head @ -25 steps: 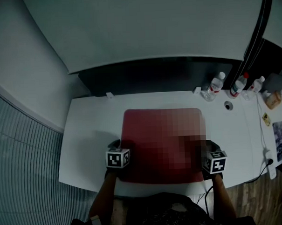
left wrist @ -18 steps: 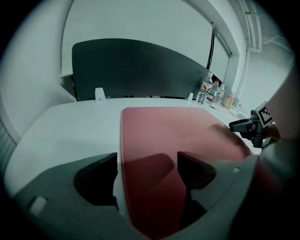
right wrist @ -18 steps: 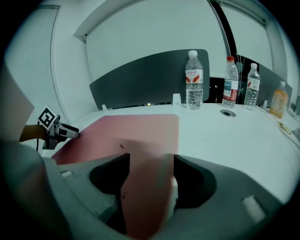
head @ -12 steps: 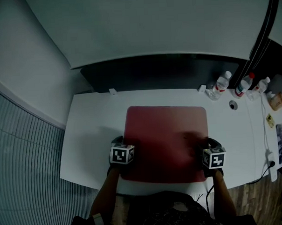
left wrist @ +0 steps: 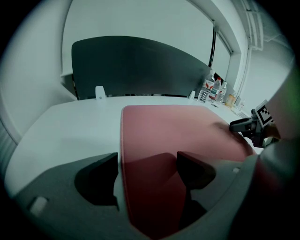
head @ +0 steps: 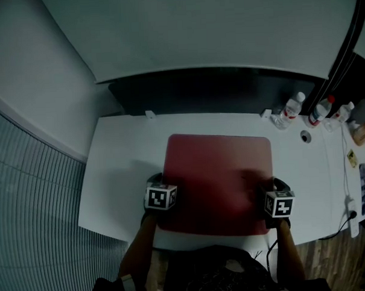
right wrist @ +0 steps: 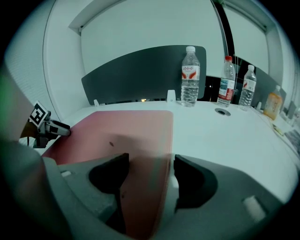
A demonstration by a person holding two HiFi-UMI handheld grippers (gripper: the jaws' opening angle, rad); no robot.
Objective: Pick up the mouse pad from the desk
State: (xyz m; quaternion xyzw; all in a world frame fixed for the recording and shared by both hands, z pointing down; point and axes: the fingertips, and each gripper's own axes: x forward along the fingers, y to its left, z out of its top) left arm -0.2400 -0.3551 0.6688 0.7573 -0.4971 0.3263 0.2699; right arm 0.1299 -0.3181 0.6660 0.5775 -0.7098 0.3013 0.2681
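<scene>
A red mouse pad (head: 217,176) lies flat in the middle of a white table (head: 120,169), not yet lifted, with an open claw at each near side.

The left claw (left wrist: 147,171) stands spread wide across the pad's left edge, one jaw over the pad and one over the bare table, gripping nothing; the right claw (right wrist: 149,173) straddles the right edge in the same way, equally wide and empty; water bottles (right wrist: 190,77) stand well apart at the far right. The likely trouble: the pad looks thin and flush with the table, so closing jaws may skid over it or bunch it up; if only one side catches, the pad could droop and slip free. Against a second ago, the pad lies where it lay and both claws keep their places.
</scene>
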